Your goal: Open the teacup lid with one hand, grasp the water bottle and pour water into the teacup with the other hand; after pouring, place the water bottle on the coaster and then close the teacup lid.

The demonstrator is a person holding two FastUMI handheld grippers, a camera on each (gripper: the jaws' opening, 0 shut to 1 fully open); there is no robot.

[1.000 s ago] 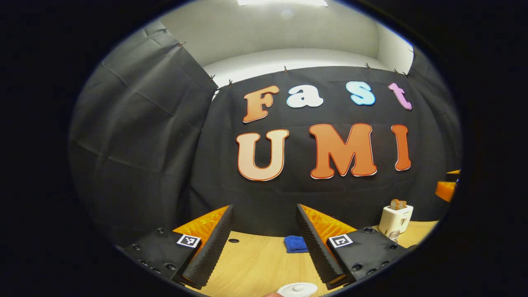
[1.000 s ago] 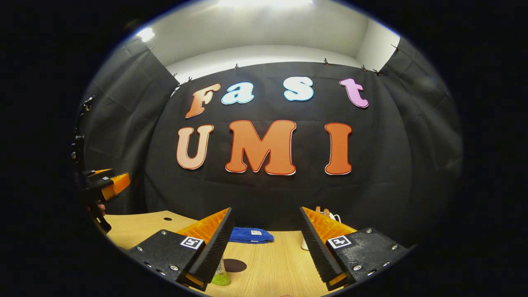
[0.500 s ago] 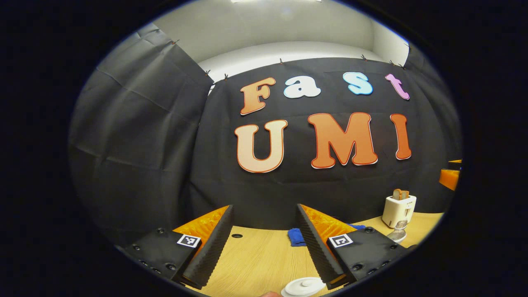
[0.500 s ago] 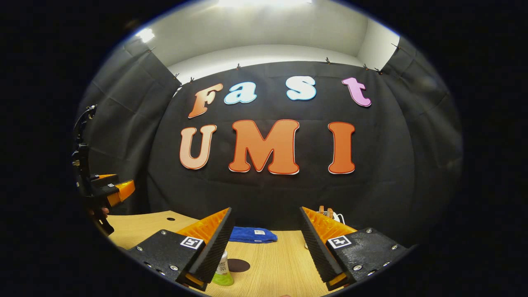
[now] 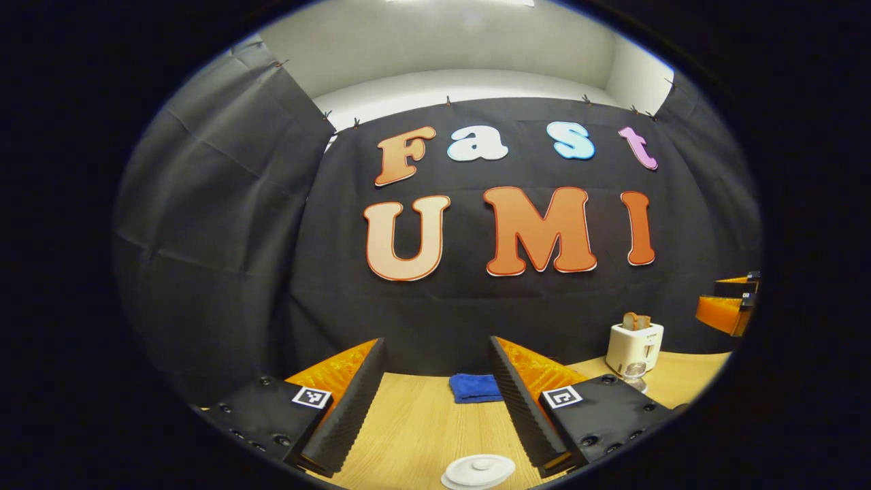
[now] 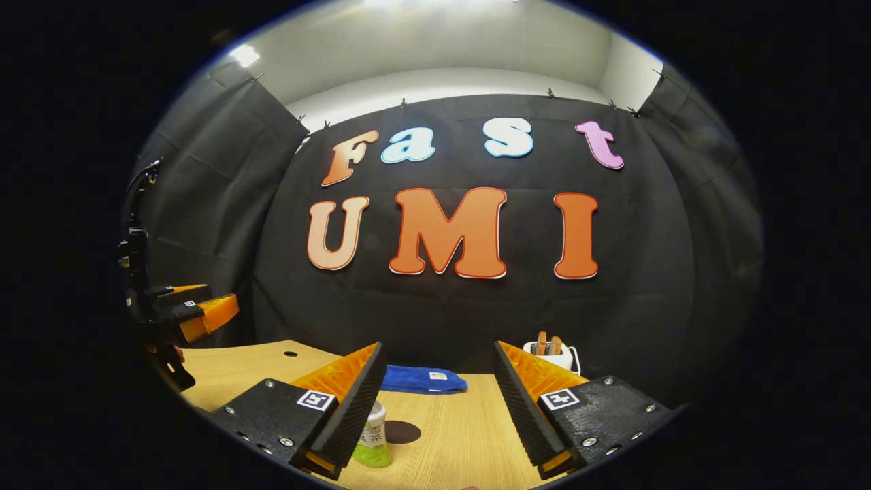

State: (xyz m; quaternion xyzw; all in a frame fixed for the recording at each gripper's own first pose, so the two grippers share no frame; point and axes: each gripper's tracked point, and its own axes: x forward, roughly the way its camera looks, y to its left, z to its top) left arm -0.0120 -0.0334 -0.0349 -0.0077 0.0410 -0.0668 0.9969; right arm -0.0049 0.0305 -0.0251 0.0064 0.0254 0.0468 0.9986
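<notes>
Nothing of the task looks done yet. In the left gripper view the left hand-held gripper (image 5: pixel 435 401) hangs above the tabletop (image 5: pixel 415 429) with its jaws spread and nothing between them; the white lid (image 5: pixel 480 469) lies low at the bottom edge, just ahead of the fingers and slightly toward the right one, seemingly still seated on the teacup, though the cup itself is hidden below the view. In the right gripper view the right hand-held gripper (image 6: pixel 439 401) is likewise parted and empty; the bottle (image 6: pixel 372 444) stands upright just beside its left finger, partly hidden behind it, and the dark round coaster (image 6: pixel 403 431) lies right next to the bottle, bare. So all the steps remain: lifting the lid, grasping the bottle, pouring, setting the bottle on the coaster, closing the lid. Around them, a blue cloth (image 6: pixel 423 380) lies farther back near the wall, a white toaster (image 5: pixel 634 346) with bread slices stands at the back right with a small glass (image 5: pixel 634 371) in front of it, all well apart from the task's things. Nothing seems to block either approach; the bottle sits off-centre from the right jaws, so that hand would likely need to shift left.
</notes>
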